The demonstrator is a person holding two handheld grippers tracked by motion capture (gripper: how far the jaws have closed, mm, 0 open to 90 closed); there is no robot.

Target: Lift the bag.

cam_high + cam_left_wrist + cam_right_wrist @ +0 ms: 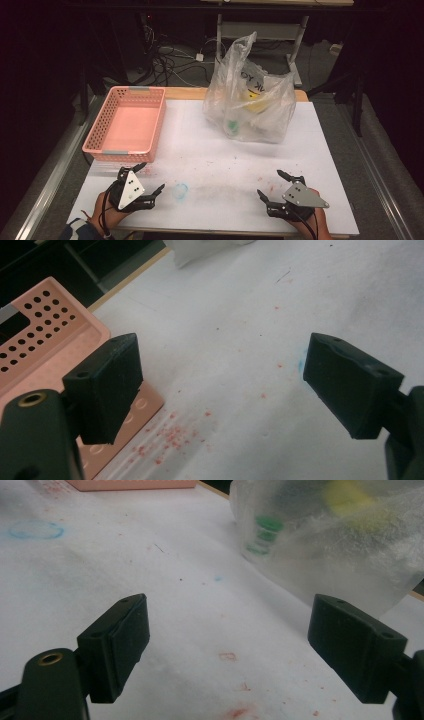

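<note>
High view: your left gripper [149,177] rests at the near left of the bench [200,170], jaws spread and holding nothing, just near of the pink basket [126,125]. Your right gripper [270,185] sits at the near right, jaws likewise spread and empty. The plastic bag [250,97] stands at the far middle, well apart from both, with yellow and green items inside.

Left gripper view: the jaws stand wide over bare, stained bench; the basket corner [45,340] lies at the left.

Right gripper view: the jaws point toward the bag [330,535], with a green-capped item [265,532] visible through the film.

Judgement: you are at the start position; nothing is grasped. The next move calls for reaching forward to the bag, probably opening its mouth before lifting items out toward the basket.
</note>
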